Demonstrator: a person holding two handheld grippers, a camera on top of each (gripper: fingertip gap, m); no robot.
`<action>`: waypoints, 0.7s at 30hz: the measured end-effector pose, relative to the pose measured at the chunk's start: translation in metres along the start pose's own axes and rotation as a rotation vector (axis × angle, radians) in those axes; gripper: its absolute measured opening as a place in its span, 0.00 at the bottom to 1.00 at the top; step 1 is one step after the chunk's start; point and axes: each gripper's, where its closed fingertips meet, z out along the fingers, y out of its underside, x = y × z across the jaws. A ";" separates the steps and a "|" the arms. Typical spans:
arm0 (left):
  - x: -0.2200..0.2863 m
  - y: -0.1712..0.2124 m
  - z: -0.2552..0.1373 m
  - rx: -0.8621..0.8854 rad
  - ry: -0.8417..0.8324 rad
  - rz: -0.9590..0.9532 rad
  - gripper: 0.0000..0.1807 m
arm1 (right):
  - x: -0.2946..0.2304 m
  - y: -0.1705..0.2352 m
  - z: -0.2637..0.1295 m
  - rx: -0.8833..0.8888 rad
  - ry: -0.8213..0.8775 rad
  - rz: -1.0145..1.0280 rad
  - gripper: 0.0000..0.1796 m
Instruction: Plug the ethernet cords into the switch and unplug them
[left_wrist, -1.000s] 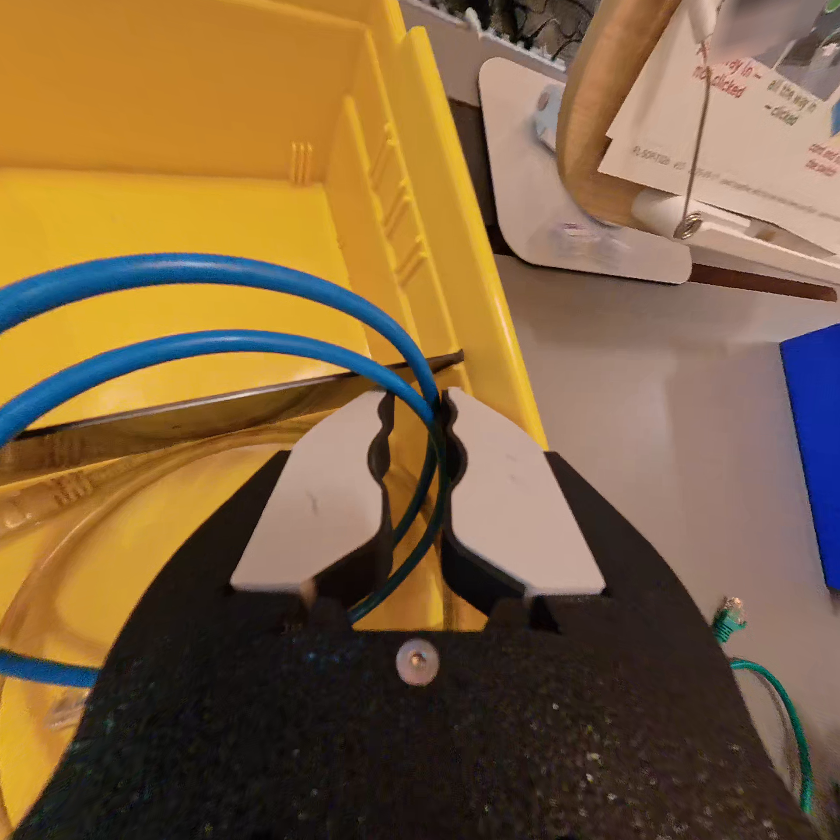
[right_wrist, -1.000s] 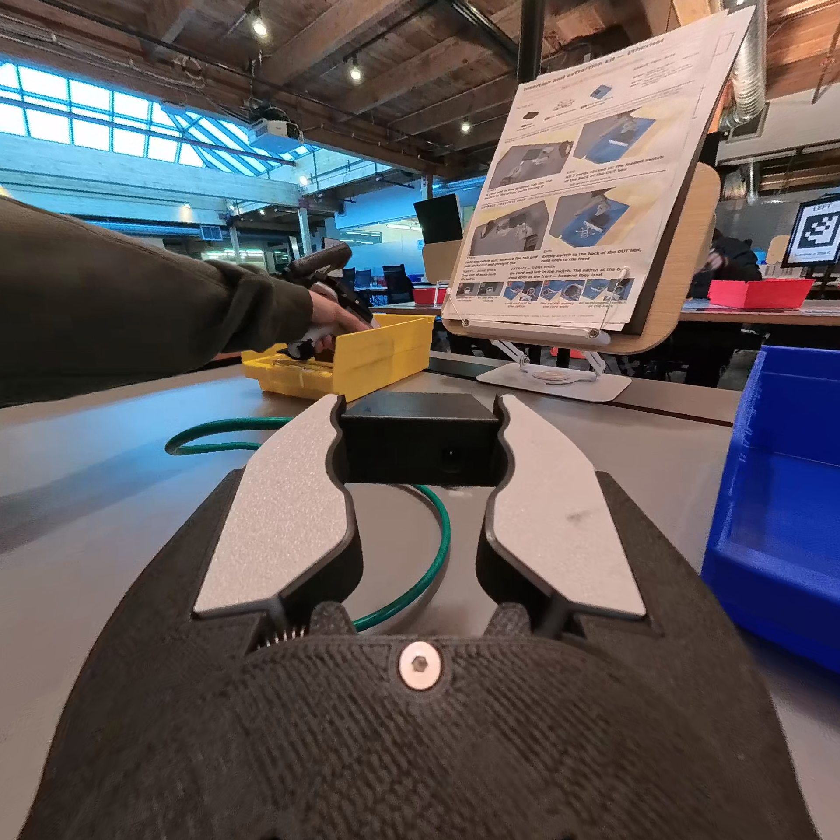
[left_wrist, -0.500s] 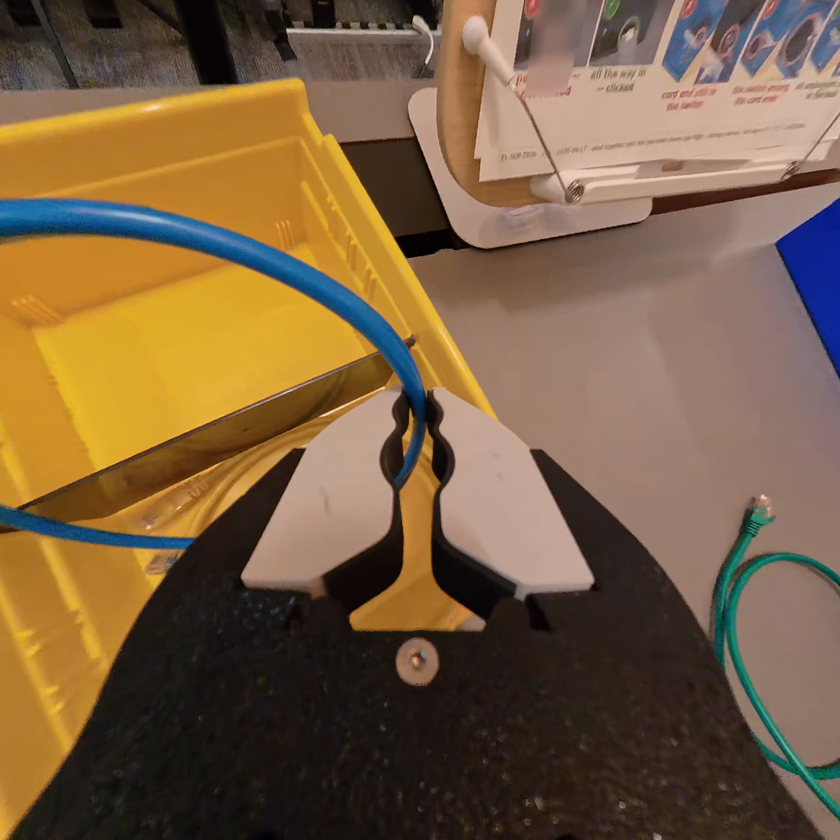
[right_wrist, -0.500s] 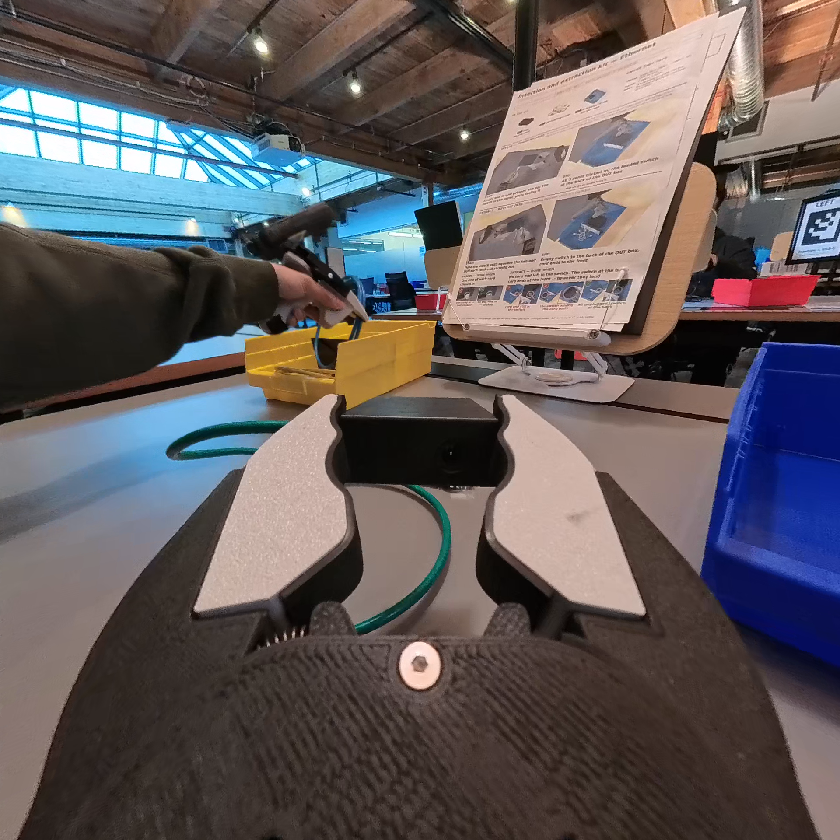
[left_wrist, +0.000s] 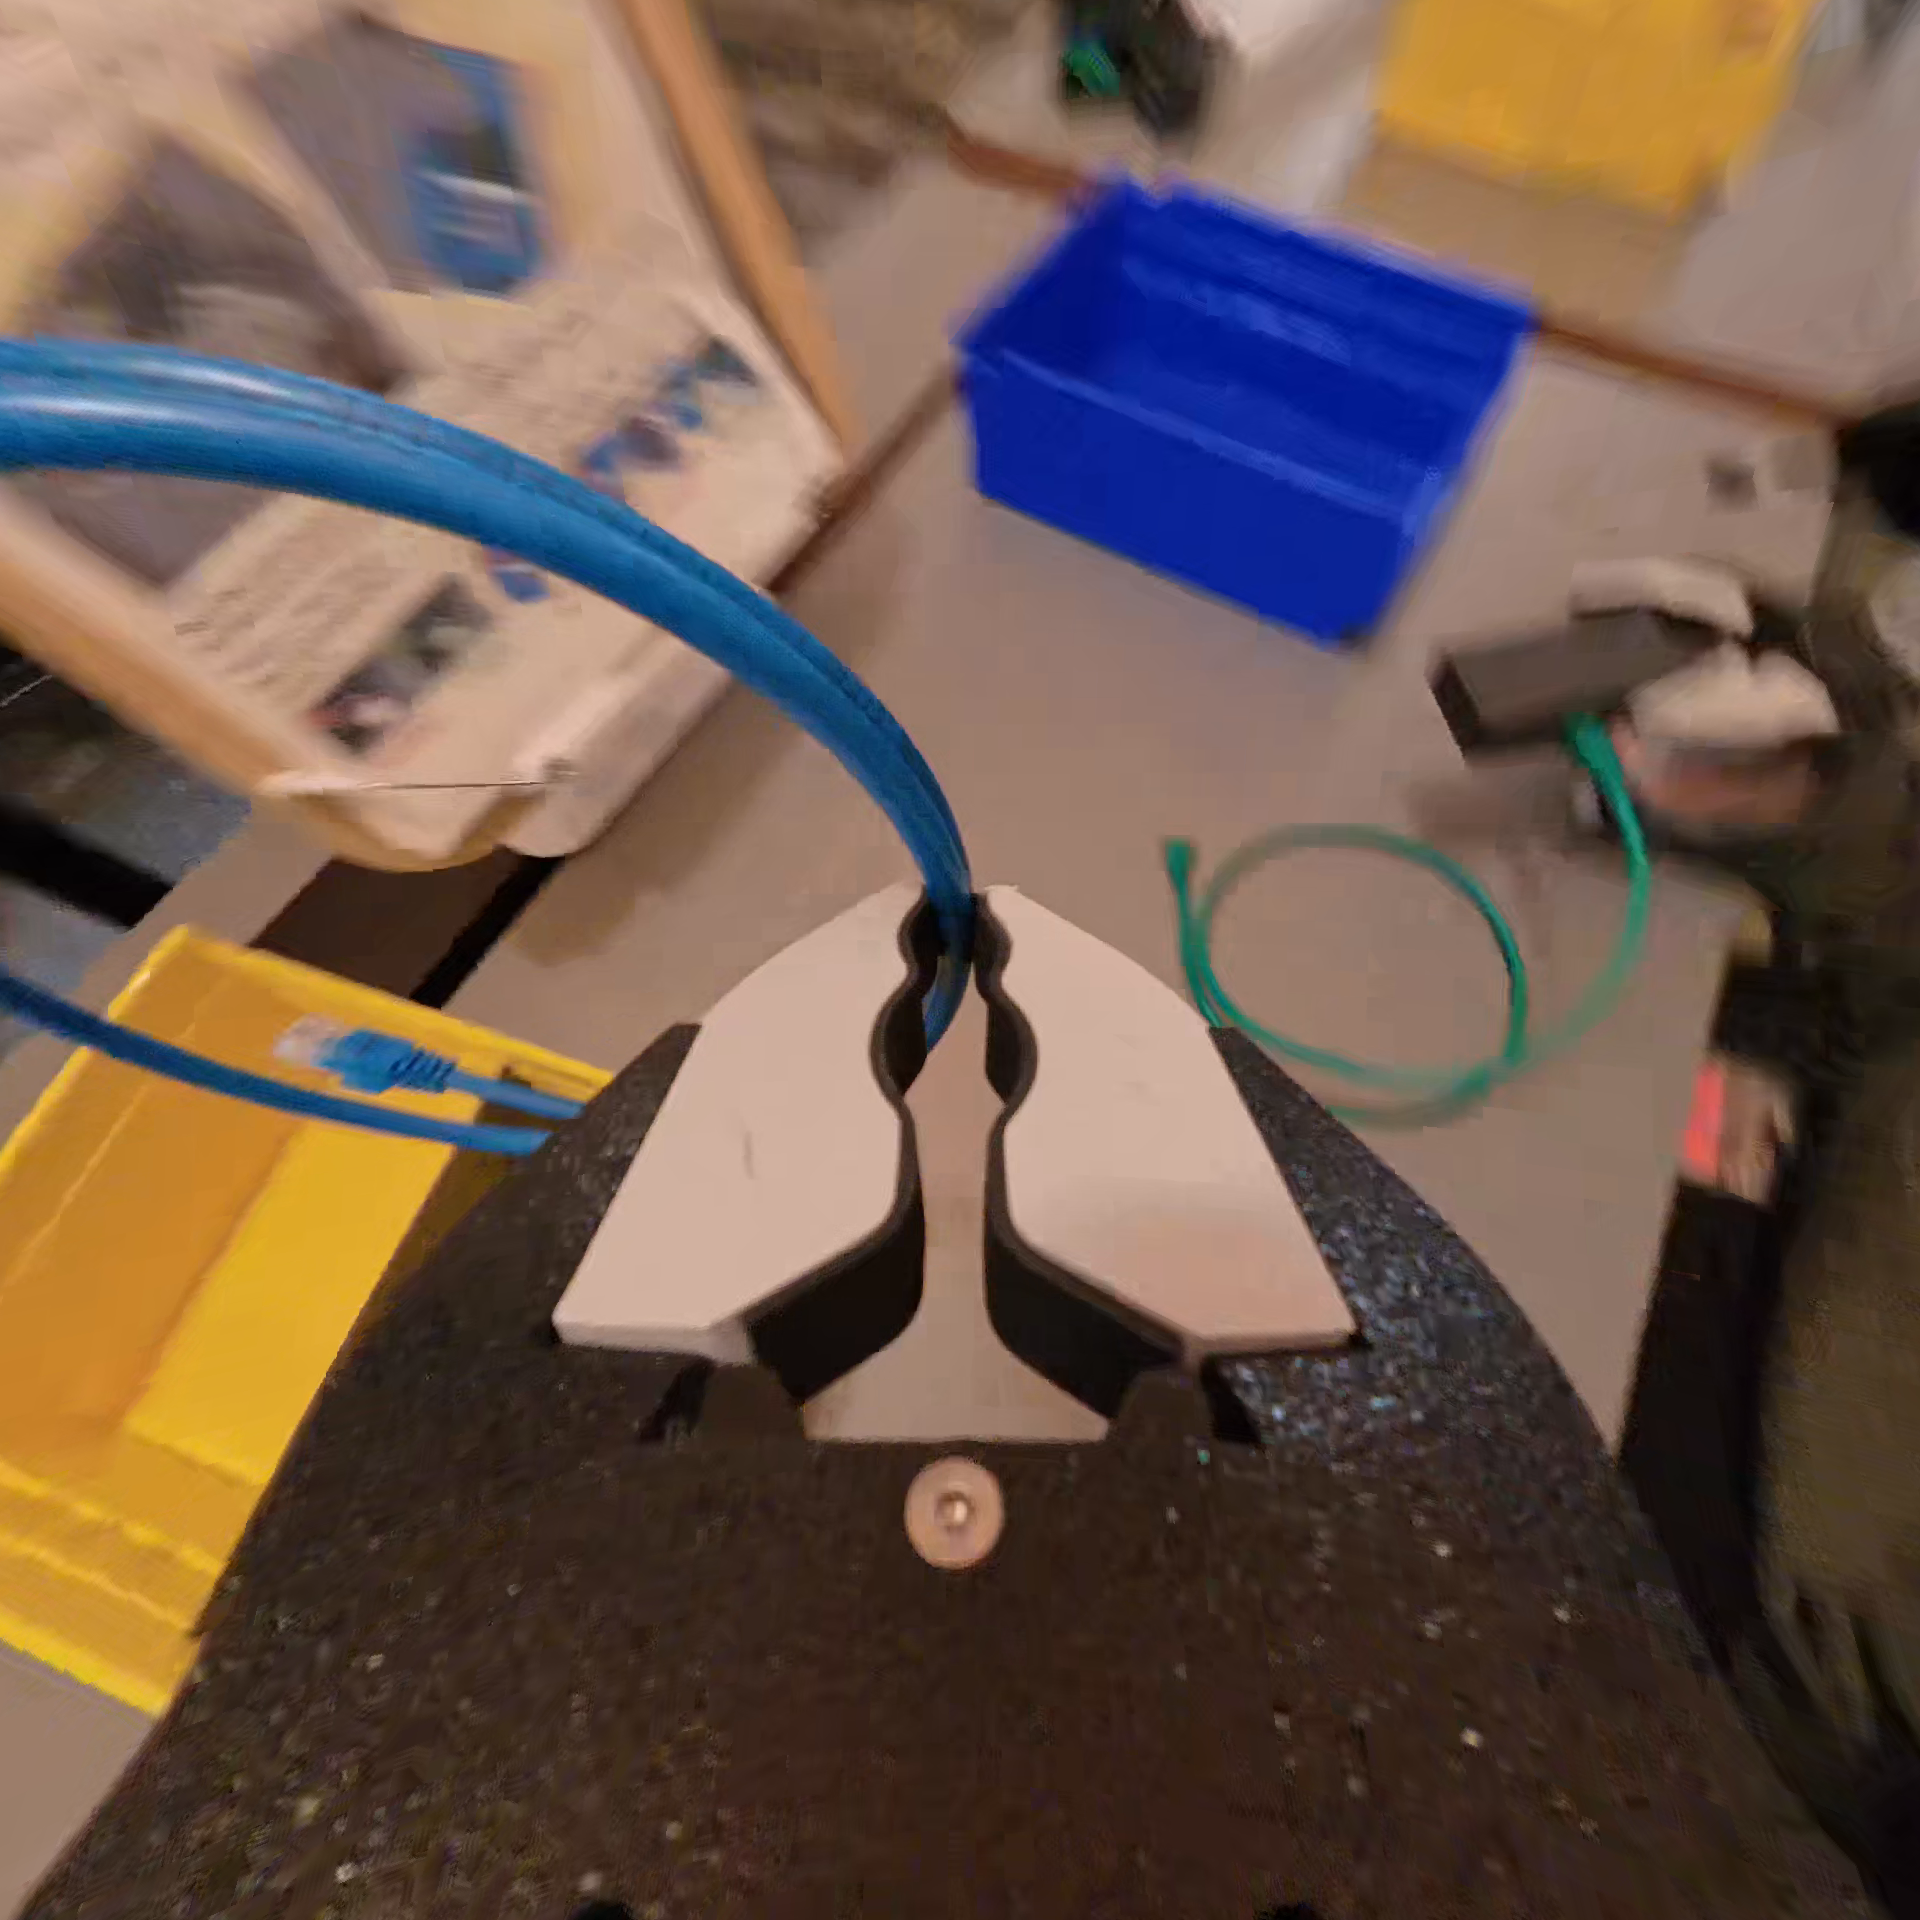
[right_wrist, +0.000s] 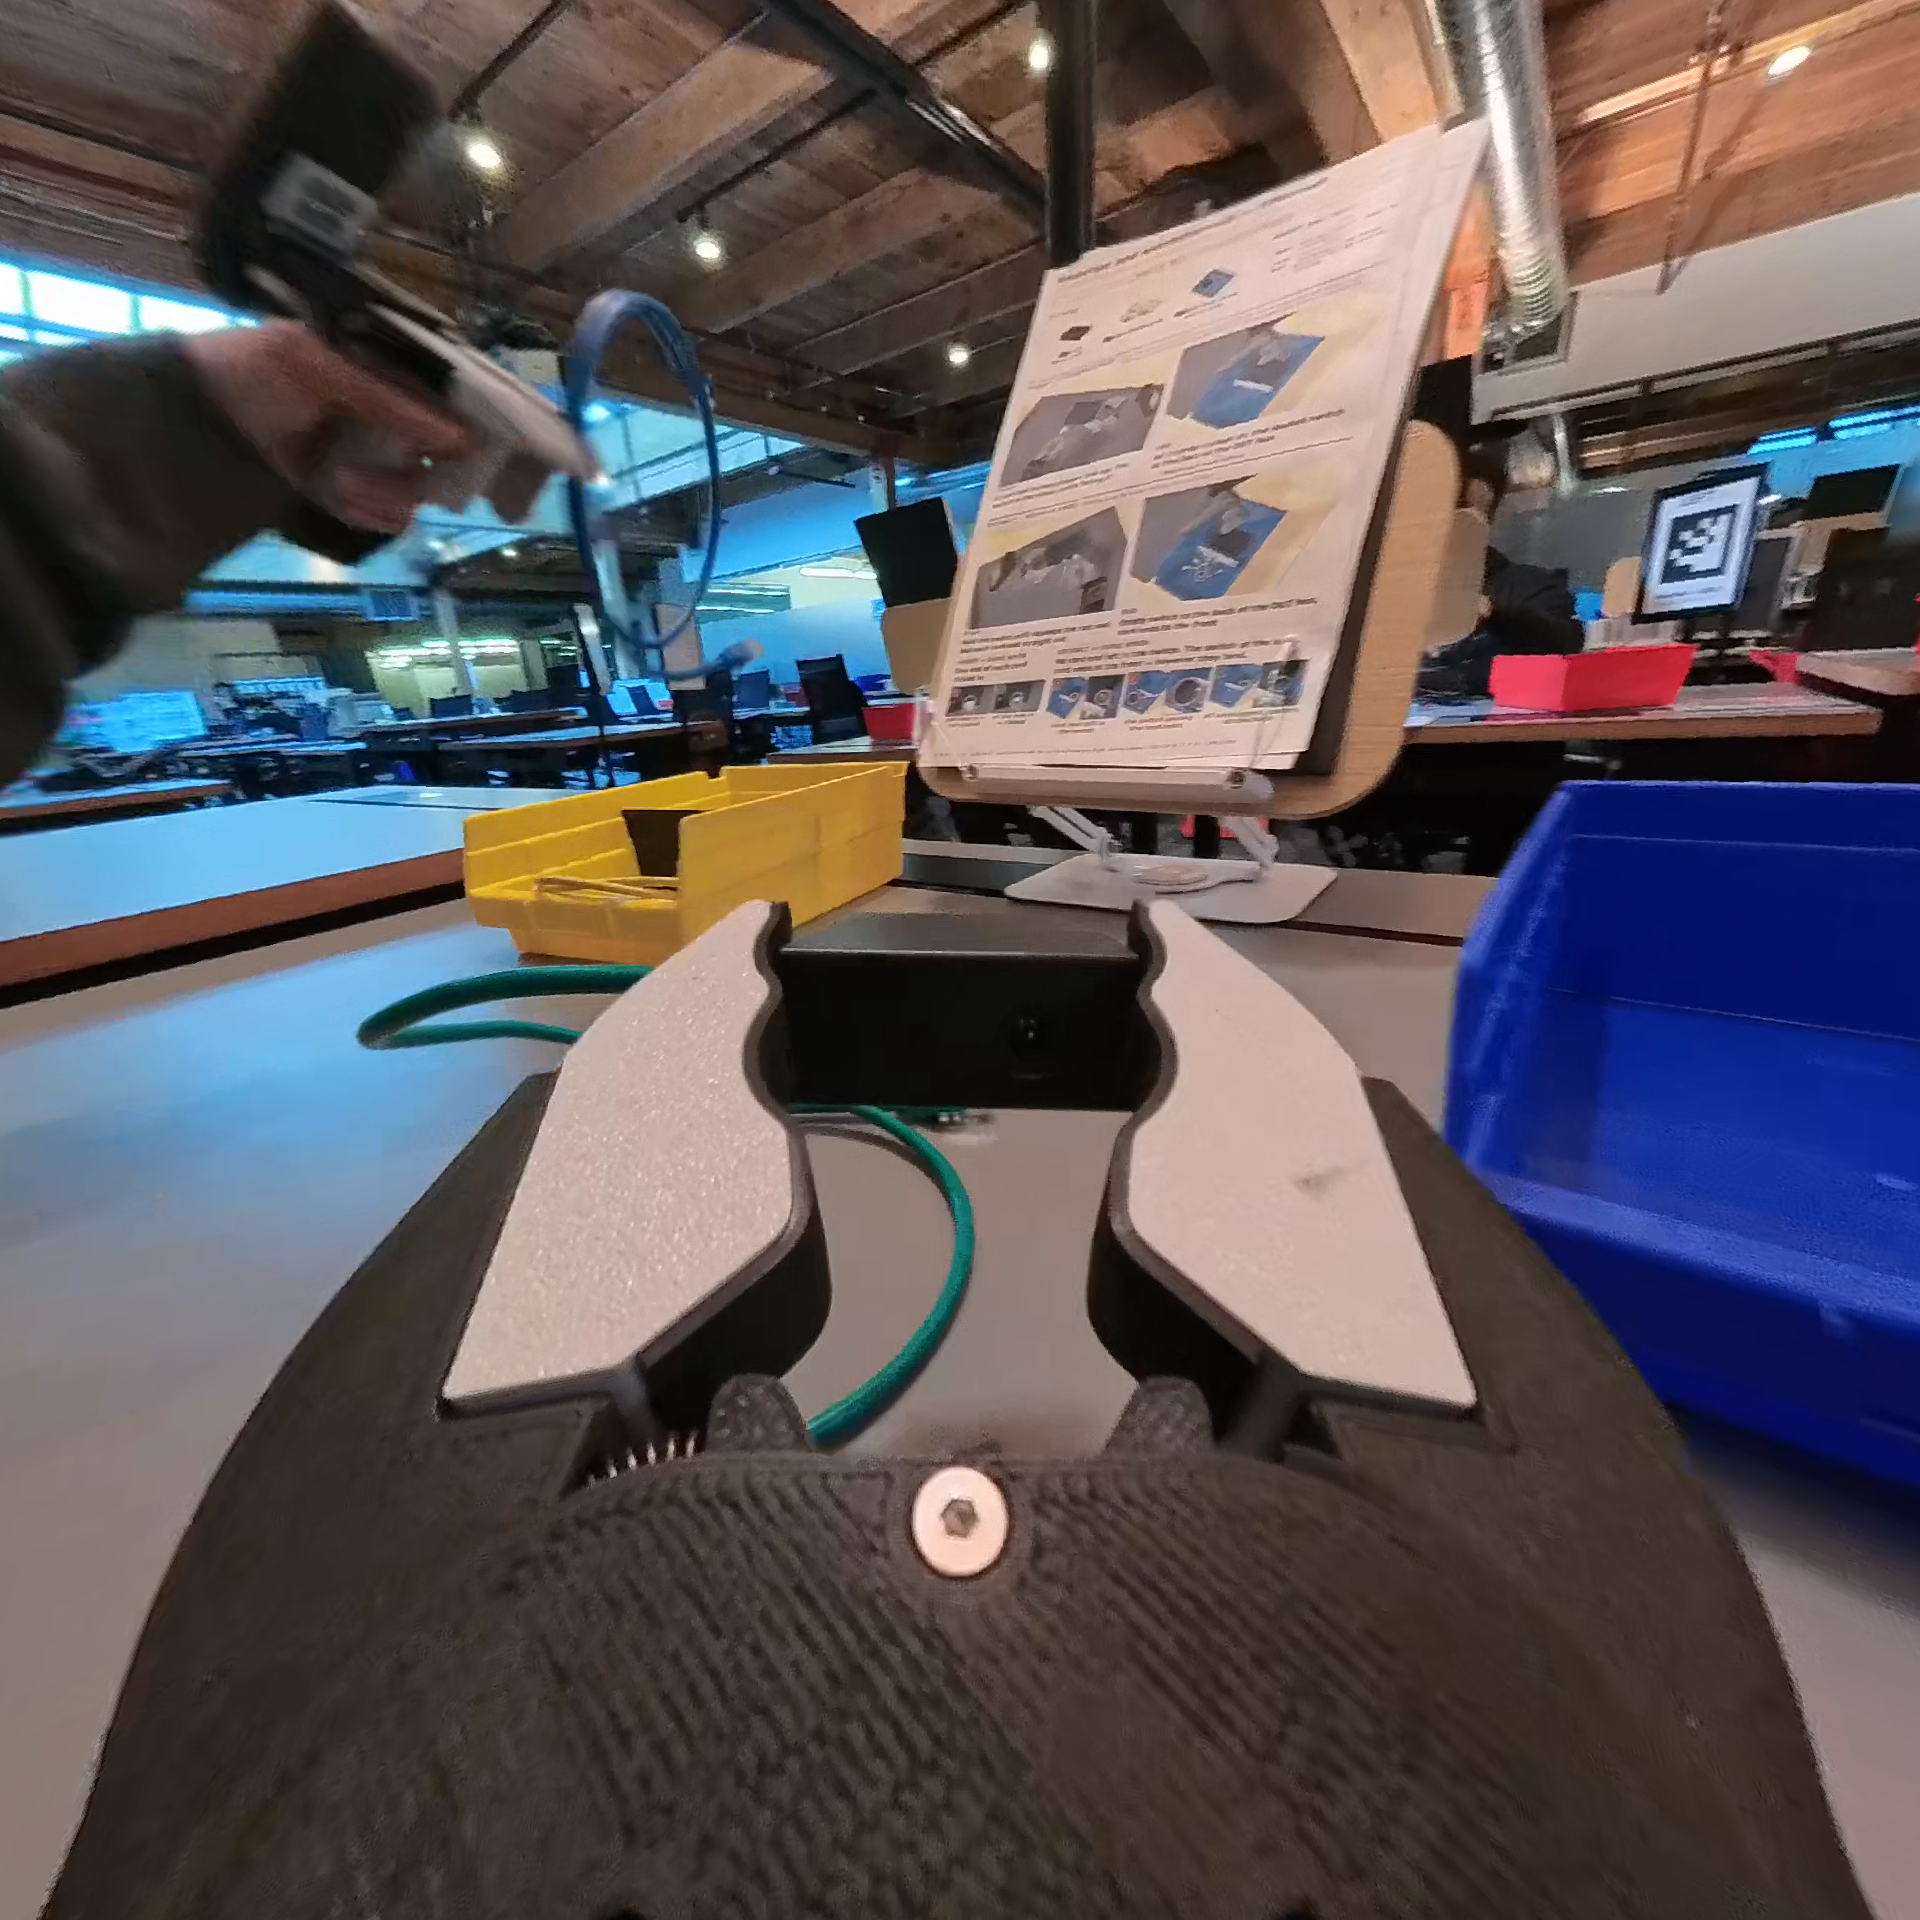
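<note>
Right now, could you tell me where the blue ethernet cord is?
The blue ethernet cord is pinched in the left tongs, looping in the air above the yellow bin in the left wrist view.

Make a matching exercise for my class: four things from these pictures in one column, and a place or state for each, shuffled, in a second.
Things:
1. blue cord
2. green cord
3. black switch
4. yellow bin

Places or states:
A. gripped between the right gripper's jaws
B. pinched and held in the air by the left gripper
C. on the table beside the document stand
D. coiled on the table, one end plugged in

Pairs: 1-B, 2-D, 3-A, 4-C
</note>
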 end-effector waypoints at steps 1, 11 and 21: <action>0.027 0.010 0.006 -0.093 0.050 0.095 0.03 | 0.007 -0.002 -0.004 0.005 0.014 0.003 0.34; 0.189 0.217 0.074 -0.768 0.357 0.691 0.03 | 0.043 -0.025 -0.055 0.029 0.125 -0.034 0.34; 0.200 0.265 0.078 -0.741 0.365 0.538 0.05 | 0.051 -0.020 -0.056 0.045 0.132 0.002 0.34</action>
